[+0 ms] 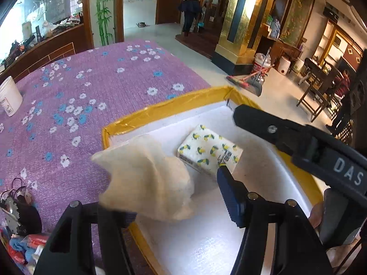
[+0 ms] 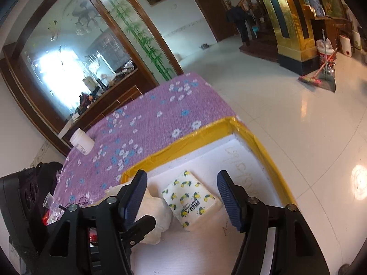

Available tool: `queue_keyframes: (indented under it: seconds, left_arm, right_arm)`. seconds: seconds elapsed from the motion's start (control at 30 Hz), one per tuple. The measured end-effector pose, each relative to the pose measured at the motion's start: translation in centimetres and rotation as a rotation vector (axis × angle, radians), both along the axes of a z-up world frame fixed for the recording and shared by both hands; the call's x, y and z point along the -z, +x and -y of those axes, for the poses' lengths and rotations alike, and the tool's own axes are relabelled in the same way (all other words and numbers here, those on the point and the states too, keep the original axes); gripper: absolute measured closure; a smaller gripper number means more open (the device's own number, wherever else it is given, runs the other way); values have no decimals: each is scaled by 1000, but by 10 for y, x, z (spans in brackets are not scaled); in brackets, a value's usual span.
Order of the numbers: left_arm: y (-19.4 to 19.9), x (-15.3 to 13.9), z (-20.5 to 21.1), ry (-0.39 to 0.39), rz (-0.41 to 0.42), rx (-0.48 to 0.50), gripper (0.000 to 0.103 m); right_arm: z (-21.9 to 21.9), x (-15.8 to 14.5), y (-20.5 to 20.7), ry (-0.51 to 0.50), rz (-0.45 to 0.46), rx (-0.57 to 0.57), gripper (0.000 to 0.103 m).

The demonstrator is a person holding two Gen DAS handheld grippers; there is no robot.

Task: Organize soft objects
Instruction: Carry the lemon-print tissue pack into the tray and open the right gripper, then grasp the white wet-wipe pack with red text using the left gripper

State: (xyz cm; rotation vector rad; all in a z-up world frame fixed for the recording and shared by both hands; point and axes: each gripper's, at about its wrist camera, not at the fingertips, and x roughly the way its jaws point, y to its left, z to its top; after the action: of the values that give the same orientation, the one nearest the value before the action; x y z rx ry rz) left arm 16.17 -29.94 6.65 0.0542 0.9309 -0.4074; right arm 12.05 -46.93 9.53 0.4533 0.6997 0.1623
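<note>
A white foam box with yellow taped rim (image 1: 165, 105) (image 2: 197, 135) sits at the edge of the purple flowered table. Inside lies a lemon-print tissue pack (image 1: 209, 151) (image 2: 190, 199). A cream soft cloth (image 1: 146, 176) (image 2: 158, 217) hangs over the box's left side, draped against my left gripper's left finger. My left gripper (image 1: 174, 194) is open with its jaws wide apart. My right gripper (image 2: 181, 199) is open above the tissue pack, and its finger (image 1: 263, 123) shows in the left wrist view over the box.
A white plastic jar (image 1: 9, 96) (image 2: 82, 141) stands on the purple cloth (image 1: 91, 87) at the far left. Clutter of bags and small items (image 1: 20, 224) lies at the near left. A broom and dustpan (image 1: 247, 80) rest on the tiled floor beyond.
</note>
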Motion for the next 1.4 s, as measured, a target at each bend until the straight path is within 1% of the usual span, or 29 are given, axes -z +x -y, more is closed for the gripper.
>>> queue_keyframes:
  seconds: [0.03,0.07,0.1,0.13,0.23,0.33,0.4,0.47,0.57,0.67,0.73,0.8,0.83,0.9,0.97,1.03,1.13,1.17,1.23,1.3,1.37,1.4]
  left_arm:
    - [-2,-5,-1,-7,7,-3,40]
    - [-4,-8,-3,-9,12,-7,37]
    - [-8,-15,-6,-11,25,-15,34]
    - [-12,-20,-7,-14,34,-18,34]
    - [-26,-36,-14,-9,66,-23,33]
    - [-46,-54,-26,-9,108,-26,31]
    - [-61,-63,-36,-2,137,-27,28]
    - [-79,-71,-47,12,172,-31,28]
    - [-106,-77,-68,25,208,-51,27]
    - [-135,-73,-102,38,227,-85,26]
    - [-158,-66,-134,39,232,-132,26]
    - [-177,-54,-167,31,216,-178,22]
    - [-185,-49,-180,27,206,-198,22]
    - [-202,-34,-212,34,183,-259,22]
    - [-215,-22,-236,36,170,-310,22]
    - [-226,-6,-259,27,141,-350,22]
    - [-227,11,-275,34,98,-379,22]
    - [-227,14,-279,36,91,-383,22]
    - [-221,19,-281,37,88,-379,22]
    - [-212,16,-281,39,99,-370,22]
    - [-199,10,-282,8,105,-329,21]
    - [-194,9,-282,-4,102,-308,19]
  right_arm:
    - [0,-5,-4,-18,22,9,22]
    - [-1,-11,-9,-38,46,16,19]
    - [-2,-16,-14,-50,66,18,19]
    - [-3,-22,-20,-61,91,19,18]
    - [-13,-41,-43,-104,162,29,10]
    - [-21,-51,-71,-136,216,41,8]
    - [-25,-54,-89,-119,253,19,8]
    - [-32,-56,-111,-98,306,-12,8]
    - [-51,-56,-138,-63,347,-110,8]
    - [-78,-50,-158,-38,345,-211,8]
    - [-100,-42,-173,-42,339,-277,8]
    - [-126,-33,-185,-50,327,-376,8]
    - [-135,-29,-190,-54,333,-400,8]
    - [-162,-17,-199,-99,333,-477,8]
    - [-188,0,-204,-177,301,-527,8]
    - [-206,17,-202,-218,263,-559,8]
    - [-215,36,-193,-231,200,-572,8]
    - [-216,37,-192,-240,198,-573,8]
    - [-212,37,-195,-227,223,-572,8]
    - [-211,38,-190,-216,207,-577,8]
    - [-208,38,-186,-203,189,-569,8]
    - [-206,39,-183,-195,177,-567,8]
